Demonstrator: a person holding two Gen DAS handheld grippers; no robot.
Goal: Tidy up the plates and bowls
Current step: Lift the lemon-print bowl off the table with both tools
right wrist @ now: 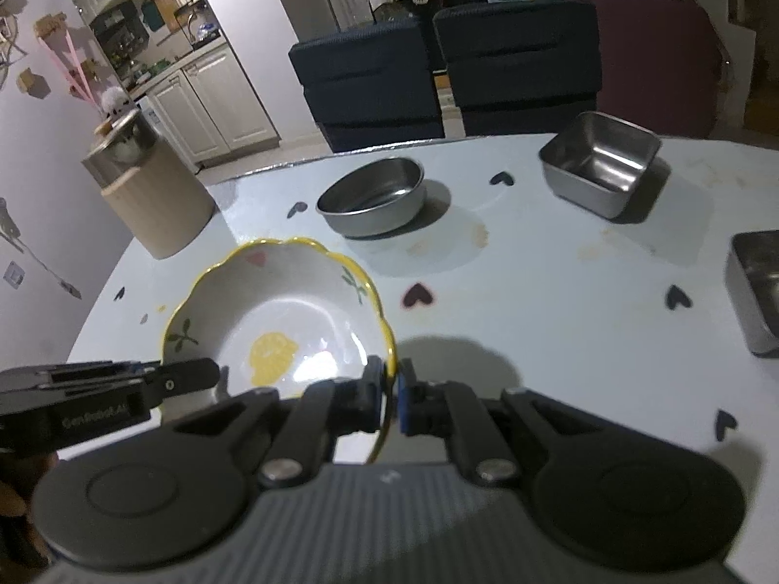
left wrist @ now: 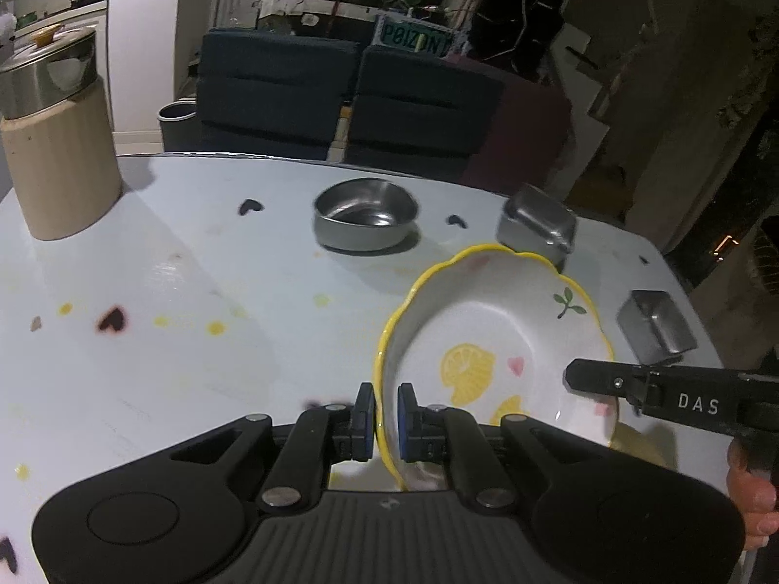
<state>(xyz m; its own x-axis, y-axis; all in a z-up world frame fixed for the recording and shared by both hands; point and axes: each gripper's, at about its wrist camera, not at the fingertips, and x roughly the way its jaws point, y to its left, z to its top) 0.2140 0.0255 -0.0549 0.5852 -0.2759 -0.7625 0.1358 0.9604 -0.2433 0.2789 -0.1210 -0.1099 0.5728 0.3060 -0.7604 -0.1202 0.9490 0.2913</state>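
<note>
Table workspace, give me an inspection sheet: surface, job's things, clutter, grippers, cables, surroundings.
Surface: pale table printed with dark hearts, yellowish stains.
Job's things: lemon-print bowl with scalloped yellow rim, held clear of the table, shadow beneath; round steel bowl; square steel dish; second square steel dish at the right edge.
Clutter: beige canister with a steel lid.
Grippers: left gripper shut on the bowl's left rim; right gripper shut on its right rim.
Cables: nothing seen.
Surroundings: two dark chairs, kitchen cabinets, cluttered shelves.
</note>
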